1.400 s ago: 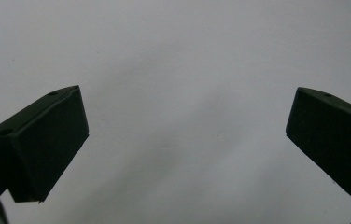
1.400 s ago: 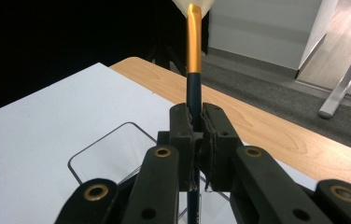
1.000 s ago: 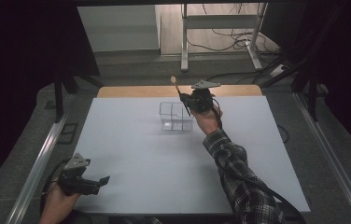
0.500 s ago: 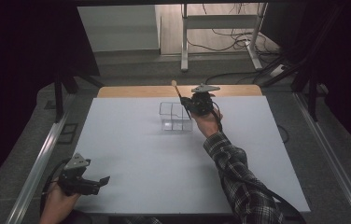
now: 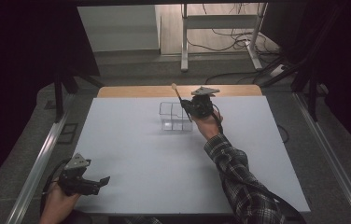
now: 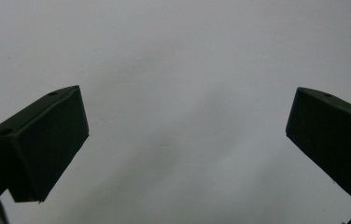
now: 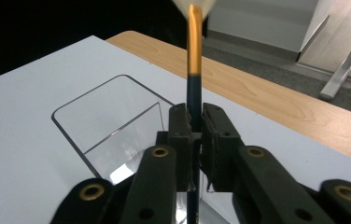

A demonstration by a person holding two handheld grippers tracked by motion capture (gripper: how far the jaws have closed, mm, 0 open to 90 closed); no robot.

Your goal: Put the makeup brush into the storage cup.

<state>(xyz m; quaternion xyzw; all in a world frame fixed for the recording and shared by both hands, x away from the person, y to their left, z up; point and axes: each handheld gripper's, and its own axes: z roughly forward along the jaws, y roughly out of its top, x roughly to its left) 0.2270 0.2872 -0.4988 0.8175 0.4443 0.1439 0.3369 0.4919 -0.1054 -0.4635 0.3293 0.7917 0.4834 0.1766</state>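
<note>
Your left gripper (image 5: 100, 180) rests at the near left corner of the white table (image 5: 131, 154), jaws spread wide with nothing between them, well apart from the work.

Moving right, the clear plastic box (image 5: 175, 116) stands toward the far middle of the table; it looks divided into compartments, and I cannot make out anything lying in them.

Just beside it on its right, your right gripper (image 5: 186, 108) is clamped narrow on a makeup brush (image 7: 193, 70), a dark handle with a gold neck and a pale tip pointing up and away. The handle's lower end dips toward the box's right side.

The pick-up looks done. What seems left is lowering the brush into a compartment and letting go; the grip is not yet released.
</note>
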